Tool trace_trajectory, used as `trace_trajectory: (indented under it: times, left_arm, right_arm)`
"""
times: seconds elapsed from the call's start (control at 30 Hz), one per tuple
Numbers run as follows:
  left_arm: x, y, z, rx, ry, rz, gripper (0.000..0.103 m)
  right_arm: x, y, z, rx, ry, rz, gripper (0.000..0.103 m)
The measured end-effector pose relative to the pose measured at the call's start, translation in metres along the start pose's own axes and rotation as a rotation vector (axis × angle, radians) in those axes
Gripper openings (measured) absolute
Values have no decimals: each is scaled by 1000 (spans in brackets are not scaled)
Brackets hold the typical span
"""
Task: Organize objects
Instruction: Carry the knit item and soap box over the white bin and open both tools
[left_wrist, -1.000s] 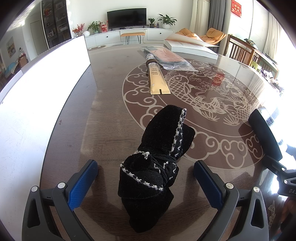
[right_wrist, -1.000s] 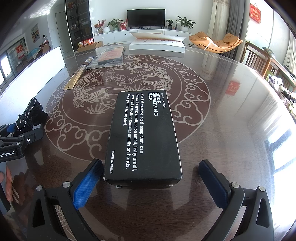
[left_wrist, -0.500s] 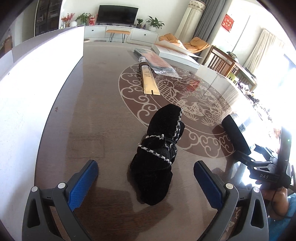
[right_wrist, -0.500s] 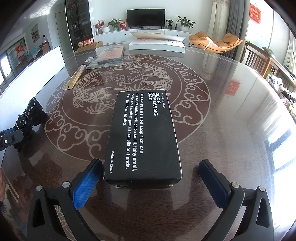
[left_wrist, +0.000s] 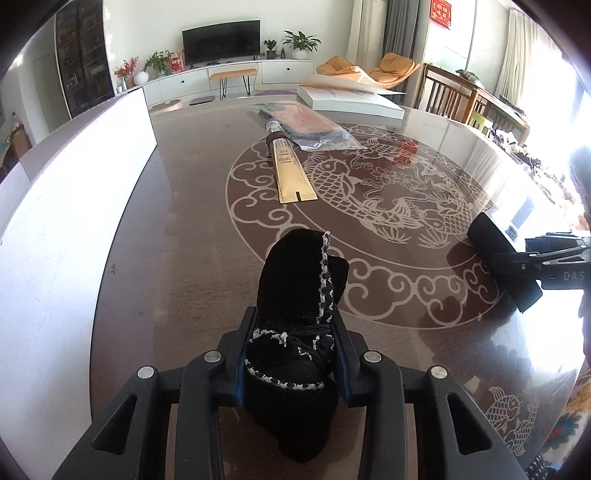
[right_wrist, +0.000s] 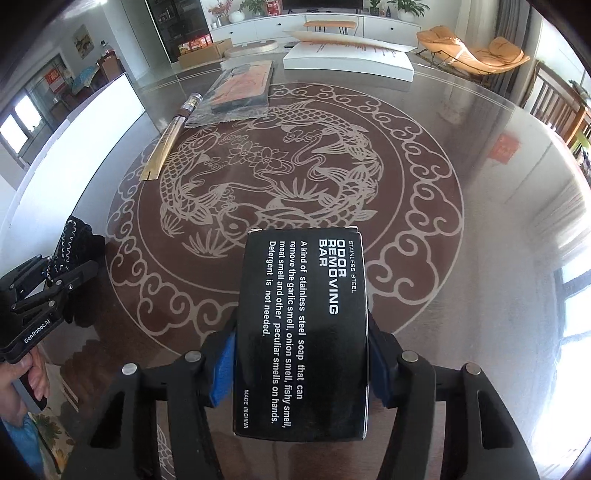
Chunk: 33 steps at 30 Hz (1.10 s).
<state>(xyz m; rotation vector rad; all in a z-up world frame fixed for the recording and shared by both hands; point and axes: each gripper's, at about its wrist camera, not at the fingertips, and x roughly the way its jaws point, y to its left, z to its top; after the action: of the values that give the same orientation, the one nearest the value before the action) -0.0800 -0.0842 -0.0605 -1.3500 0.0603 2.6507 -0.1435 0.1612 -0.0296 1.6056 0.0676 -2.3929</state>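
Note:
My left gripper (left_wrist: 293, 354) is shut on a black knitted pouch with white stitching (left_wrist: 299, 295), its blue pads pressed on both sides. The pouch also shows in the right wrist view (right_wrist: 75, 240), with the left gripper (right_wrist: 55, 280) around it. My right gripper (right_wrist: 301, 365) is shut on a black box labelled "Odor Removing Bar" (right_wrist: 303, 325). The box (left_wrist: 495, 240) and the right gripper (left_wrist: 535, 262) show at the right edge of the left wrist view. Whether either object is lifted off the round glass table (right_wrist: 480, 258) I cannot tell.
A long gold packet with a dark cap (left_wrist: 290, 166) and a clear bag with an orange item (left_wrist: 310, 129) lie at the far middle. A flat white box (left_wrist: 347, 99) lies at the far edge. A white board (left_wrist: 66, 206) stands along the left. Chairs (left_wrist: 454, 96) stand beyond.
Both grippers have closed from wide open: the left onto the black pouch, the right onto the black box. The right view has tilted, so the box looks raised or drawn closer.

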Motion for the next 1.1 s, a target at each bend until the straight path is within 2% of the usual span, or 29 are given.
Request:
trace_trajectory:
  times: [0.07, 0.17, 0.23, 0.3, 0.37, 0.47, 0.57, 0.67, 0.73, 0.8, 0.83, 0.87, 0.9, 0.97, 1.03, 1.1]
  left_arm:
    - [-18, 2, -5, -18, -43, -17, 36]
    - [-57, 18, -5, -121, -122, -84, 36]
    - [-90, 34, -2, -185, -185, -116, 36]
    - [-125, 56, 2, -227, -253, -108, 36]
    - [-157, 86, 4, -265, -305, -70, 36]
    - [-187, 140, 2, -332, -326, 25, 36]
    - [-195, 197, -8, -415, -284, 143, 36]
    - [-188, 245, -26, -495, -219, 224, 36]
    - [-179, 266, -37, -530, -164, 283, 39]
    - [-163, 280, -45, -554, -73, 341, 50]
    - [-157, 285, -48, -563, -36, 372, 70]
    - [-151, 286, -53, -570, -15, 412, 81]
    - [-149, 284, -56, -570, -15, 447, 82]
    - [-151, 276, -60, -568, -39, 484, 82]
    - [-158, 264, -61, -586, -88, 517, 82]
    - [-170, 243, -61, -609, -180, 523, 83]
  right_arm:
    - [-6, 3, -1, 4, -2, 32, 59]
    - [-23, 15, -1, 26, -33, 111, 59]
    - [-39, 33, 6, 31, -67, 177, 59]
    - [-53, 62, 20, 11, -104, 239, 59]
    - [-68, 102, 37, -33, -143, 309, 59]
    - [-85, 174, 60, -112, -187, 426, 59]
    - [-96, 249, 75, -196, -200, 542, 59]
    - [-93, 323, 79, -273, -176, 624, 59]
    - [-85, 366, 78, -339, -162, 625, 59]
    - [-69, 400, 73, -386, -128, 615, 61]
    - [-58, 413, 71, -402, -99, 606, 63]
    - [-47, 423, 68, -407, -66, 598, 74]
    - [-39, 427, 66, -399, -43, 597, 84]
    - [-35, 421, 58, -372, -54, 614, 86]
    - [-44, 406, 53, -362, -115, 583, 90]
    - [-59, 376, 48, -354, -216, 520, 99]
